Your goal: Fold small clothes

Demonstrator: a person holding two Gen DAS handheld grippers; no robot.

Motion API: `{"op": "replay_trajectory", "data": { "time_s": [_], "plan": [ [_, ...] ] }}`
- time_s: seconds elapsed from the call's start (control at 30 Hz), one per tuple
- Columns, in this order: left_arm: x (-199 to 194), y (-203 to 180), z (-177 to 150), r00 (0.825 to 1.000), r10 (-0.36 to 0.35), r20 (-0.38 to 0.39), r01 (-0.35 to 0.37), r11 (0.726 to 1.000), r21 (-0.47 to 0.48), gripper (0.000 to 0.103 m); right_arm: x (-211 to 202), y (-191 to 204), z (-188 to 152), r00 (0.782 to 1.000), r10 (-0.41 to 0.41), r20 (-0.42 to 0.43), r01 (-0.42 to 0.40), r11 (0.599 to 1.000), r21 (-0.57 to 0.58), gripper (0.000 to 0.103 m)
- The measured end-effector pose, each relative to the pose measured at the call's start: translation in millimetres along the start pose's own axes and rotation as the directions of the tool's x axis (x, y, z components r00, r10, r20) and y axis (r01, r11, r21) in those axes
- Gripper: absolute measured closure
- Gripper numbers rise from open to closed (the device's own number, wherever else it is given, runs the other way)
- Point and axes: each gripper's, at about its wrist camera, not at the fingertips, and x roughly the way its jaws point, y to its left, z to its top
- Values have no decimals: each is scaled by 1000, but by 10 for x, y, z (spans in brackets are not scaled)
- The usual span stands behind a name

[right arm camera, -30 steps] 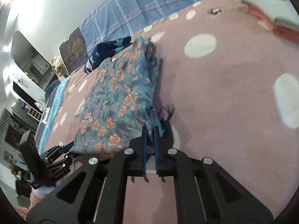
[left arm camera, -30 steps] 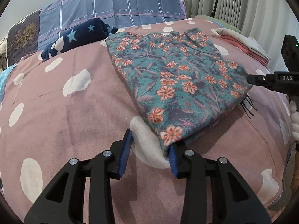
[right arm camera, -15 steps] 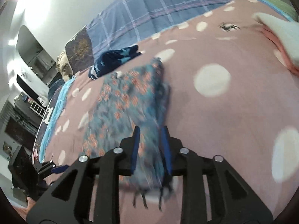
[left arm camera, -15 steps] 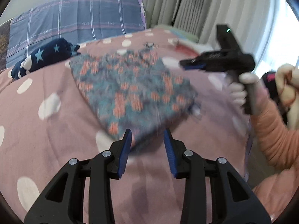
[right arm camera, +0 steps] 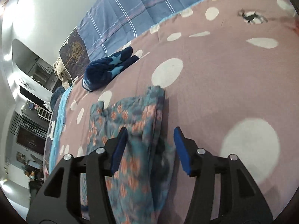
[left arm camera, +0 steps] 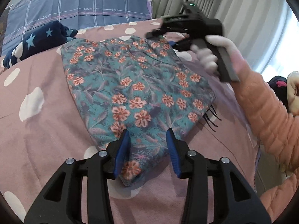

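A folded teal garment with orange flowers lies flat on the pink dotted bedspread. My left gripper is open, its blue pads on either side of the garment's near corner, holding nothing. My right gripper is open above the garment's right edge. It also shows in the left wrist view, held in a gloved hand over the garment's far right corner. Black fringe threads stick out at the garment's right side.
A dark blue star-patterned garment lies at the far left of the bed, also in the right wrist view. A blue plaid pillow stands behind. Curtains hang at the right. The orange-sleeved arm crosses the bed's right side.
My right gripper opened and let go of the garment's right edge, then rose and moved toward the far right corner. My left gripper moved forward onto the near corner.
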Motion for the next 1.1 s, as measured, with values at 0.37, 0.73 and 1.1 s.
{"op": "replay_trajectory", "data": {
  "time_s": [0.37,0.73,1.1],
  "plan": [
    [65,25,-34,1000,-26,-6,26,1000,-12,60,83,85,285,968,225,112,-211,969,-128,99],
    [44,2,-14,1000,-11,-10,11,1000,2,59,-32,-116,163,997,26,76,-18,995,-102,81],
    [-37,939,938,981,162,108,-147,980,-133,59,-287,135,-425,998,65,6,-61,964,-258,53]
  ]
}}
